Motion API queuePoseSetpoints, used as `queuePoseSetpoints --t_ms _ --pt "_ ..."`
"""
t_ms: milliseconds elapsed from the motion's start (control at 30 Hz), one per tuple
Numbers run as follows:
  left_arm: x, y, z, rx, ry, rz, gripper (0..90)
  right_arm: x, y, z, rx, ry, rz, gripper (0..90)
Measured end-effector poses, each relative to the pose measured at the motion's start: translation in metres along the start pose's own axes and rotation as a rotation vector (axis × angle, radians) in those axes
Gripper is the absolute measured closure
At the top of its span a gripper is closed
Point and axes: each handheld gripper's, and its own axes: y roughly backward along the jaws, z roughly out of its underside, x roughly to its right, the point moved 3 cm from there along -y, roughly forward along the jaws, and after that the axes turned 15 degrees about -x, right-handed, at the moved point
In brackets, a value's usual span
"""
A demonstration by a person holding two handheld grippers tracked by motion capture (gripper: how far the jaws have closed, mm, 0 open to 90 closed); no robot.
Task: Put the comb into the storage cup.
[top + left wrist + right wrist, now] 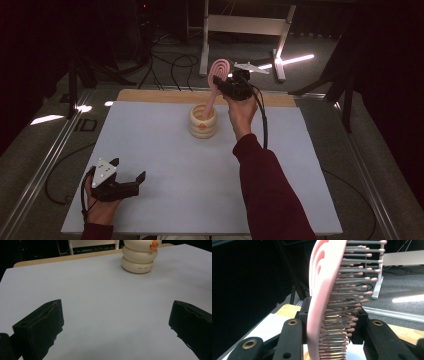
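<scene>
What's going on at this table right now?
A person works with a gripper in each hand. The right gripper is shut on a pink hairbrush, holding it upright with its handle end down in the cream ringed holder near the middle of the white table. The left gripper, jaws open and holding nothing, rests low near the table's front left corner.
</scene>
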Motion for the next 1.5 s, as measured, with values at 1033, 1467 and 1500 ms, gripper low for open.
queuePoseSetpoints --t_ms 1033,1467,1500 --pt "0.001 -0.002 0.0 -0.002 0.001 0.007 0.2 0.003 -0.014 0.014 -0.01 -0.031 -0.001 63.7" --pt "0.002 -0.002 0.0 -0.004 -0.003 0.008 0.2 0.001 -0.018 0.019 -0.001 -0.042 -0.006 63.7" --pt "0.002 -0.002 0.0 -0.003 -0.003 0.009 0.2 0.0 -0.018 0.02 -0.001 -0.041 -0.005 63.7"
